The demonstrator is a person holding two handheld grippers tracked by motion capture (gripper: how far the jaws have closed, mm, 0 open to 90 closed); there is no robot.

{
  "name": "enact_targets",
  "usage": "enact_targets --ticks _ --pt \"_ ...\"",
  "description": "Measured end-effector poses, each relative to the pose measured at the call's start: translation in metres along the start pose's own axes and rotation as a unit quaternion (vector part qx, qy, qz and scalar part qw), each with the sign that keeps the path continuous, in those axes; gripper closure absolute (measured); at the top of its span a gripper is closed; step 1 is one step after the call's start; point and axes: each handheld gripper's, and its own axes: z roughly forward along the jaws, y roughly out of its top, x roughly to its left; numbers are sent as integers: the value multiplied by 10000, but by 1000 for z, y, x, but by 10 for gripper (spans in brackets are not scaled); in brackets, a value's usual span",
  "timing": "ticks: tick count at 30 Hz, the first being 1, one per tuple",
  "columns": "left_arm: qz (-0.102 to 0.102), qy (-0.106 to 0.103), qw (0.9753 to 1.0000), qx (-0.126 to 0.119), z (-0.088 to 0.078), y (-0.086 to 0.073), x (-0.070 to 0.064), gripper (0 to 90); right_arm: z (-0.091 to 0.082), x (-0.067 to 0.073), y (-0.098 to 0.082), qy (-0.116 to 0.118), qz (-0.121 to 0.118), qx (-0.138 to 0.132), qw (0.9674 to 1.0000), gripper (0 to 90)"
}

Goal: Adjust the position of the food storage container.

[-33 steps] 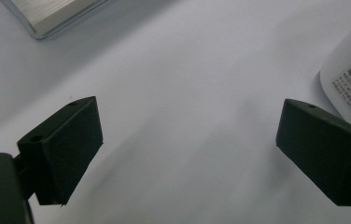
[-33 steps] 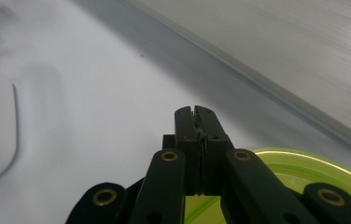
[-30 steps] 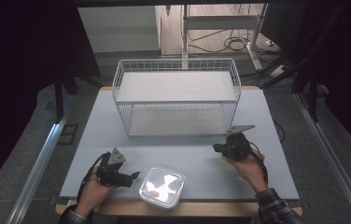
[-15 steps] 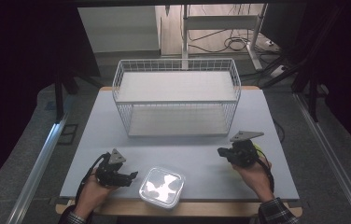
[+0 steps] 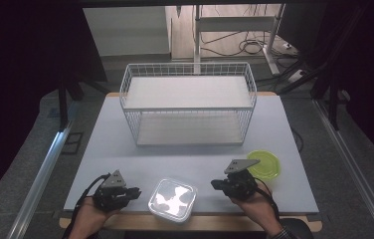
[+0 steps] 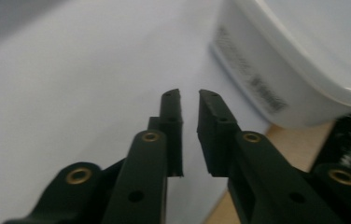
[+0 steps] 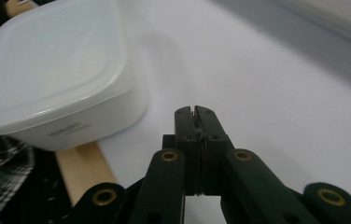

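Overhead, the white lidded container (image 5: 172,199) sits at the table's (image 5: 190,149) six-o'clock edge between both grippers. Left gripper (image 6: 190,95) has just been closing, nothing between its jaws; right gripper (image 7: 195,112) is fully closed, empty. Its view alone shows the container's side label.

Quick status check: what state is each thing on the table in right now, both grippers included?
Left gripper: jaws have just been closing, nearly shut, nothing between them.
Right gripper: shut, empty.
White container: lid on, upright at the table's near edge, untouched.
Green lid: flat on the table, loose.
Wire basket: upright, nothing in it.
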Motion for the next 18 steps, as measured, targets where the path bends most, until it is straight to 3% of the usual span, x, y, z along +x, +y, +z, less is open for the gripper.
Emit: enact_targets --ticks 7,8,13,18 --pt "123 -396 9990 135 9 4 -13 875 11 20 -3 564 44 179 9982 883" --pt "154 -435 9988 139 10 5 -15 875 15 27 -4 743 -23 272 9969 883" --pt "116 -477 9986 196 15 10 -20 879 21 36 -3 964 -68 374 9946 881" --pt "17 -429 9989 200 19 16 -21 884 24 37 -1 923 -74 397 9949 879"
